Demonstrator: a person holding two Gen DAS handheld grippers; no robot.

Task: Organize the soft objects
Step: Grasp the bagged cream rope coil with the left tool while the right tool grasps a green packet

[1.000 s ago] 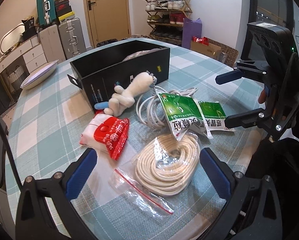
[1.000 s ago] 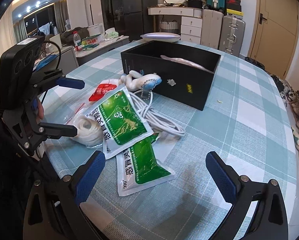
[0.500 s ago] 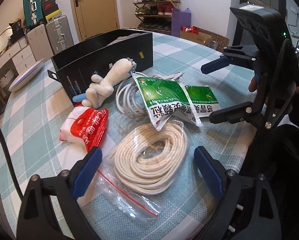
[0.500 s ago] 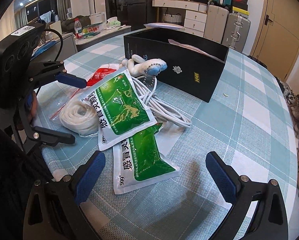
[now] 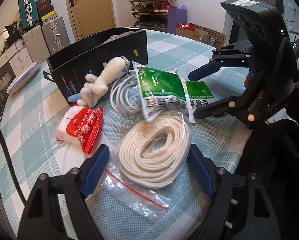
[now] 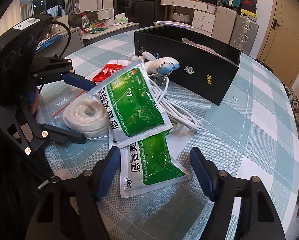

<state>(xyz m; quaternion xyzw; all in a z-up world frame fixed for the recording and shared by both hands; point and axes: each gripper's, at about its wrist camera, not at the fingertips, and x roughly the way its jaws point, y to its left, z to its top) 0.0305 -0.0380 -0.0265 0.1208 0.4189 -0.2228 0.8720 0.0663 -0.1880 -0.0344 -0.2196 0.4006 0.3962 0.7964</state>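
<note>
A coil of cream rope in a clear zip bag [image 5: 155,146] lies on the checked tablecloth, between the fingers of my open left gripper [image 5: 149,156]; it also shows in the right wrist view [image 6: 85,118]. Two green medicine pouches overlap: the upper [image 6: 133,102] leans on the rope, the lower [image 6: 151,166] lies flat between the fingers of my open right gripper [image 6: 153,160]. A white plush toy [image 5: 103,82], a white cable coil [image 5: 123,98] and a red-and-white packet [image 5: 83,128] lie before the black box [image 5: 101,54].
The black box [image 6: 199,70] is open on top with pale fabric inside. A white plate [image 5: 23,76] sits at the table's far left. Suitcases, drawers and a shoe rack stand beyond the table edge.
Both grippers have moved forward and lower. The left now straddles the rope bag, the right straddles the lower green pouch. Nothing on the table has moved.
</note>
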